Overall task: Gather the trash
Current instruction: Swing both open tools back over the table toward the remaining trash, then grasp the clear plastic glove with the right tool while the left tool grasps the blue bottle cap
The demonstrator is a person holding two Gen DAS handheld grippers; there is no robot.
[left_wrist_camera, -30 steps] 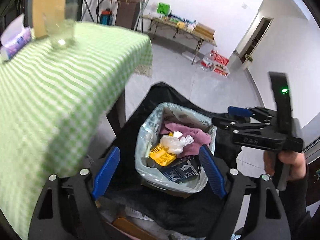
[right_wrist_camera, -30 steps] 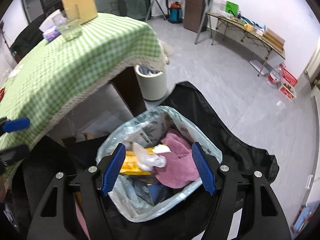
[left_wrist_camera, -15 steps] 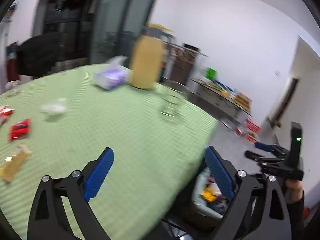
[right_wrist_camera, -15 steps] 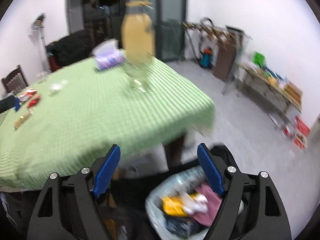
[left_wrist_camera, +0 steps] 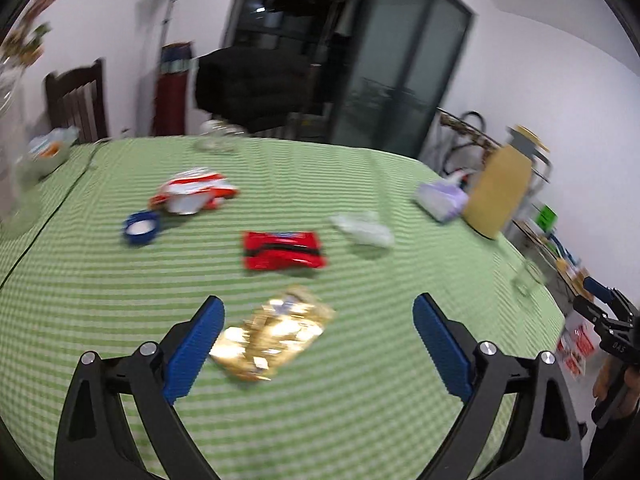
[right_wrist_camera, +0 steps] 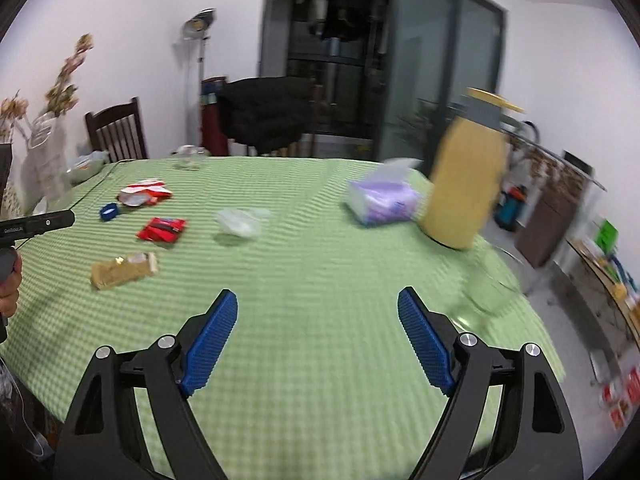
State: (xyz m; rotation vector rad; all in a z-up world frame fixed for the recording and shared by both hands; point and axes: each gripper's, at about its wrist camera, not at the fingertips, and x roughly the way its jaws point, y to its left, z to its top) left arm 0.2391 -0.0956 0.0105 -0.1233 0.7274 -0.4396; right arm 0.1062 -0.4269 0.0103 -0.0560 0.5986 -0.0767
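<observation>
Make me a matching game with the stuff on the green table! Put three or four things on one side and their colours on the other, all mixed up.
Things:
1. snack wrapper
2. crinkly packet
3. little cap
4. tissue pack

Colours:
A. blue
B. purple
C. red
D. gold

Pairs: 1-C, 2-D, 3-A, 4-B

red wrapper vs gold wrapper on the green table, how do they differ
The flat red foil wrapper is glossy red with a dark band; the crinkled gold foil wrapper is shiny gold. In the left wrist view the red one lies farther off, while the gold one lies between the open left tongs. Both rest flat on the green checked tablecloth.
</observation>
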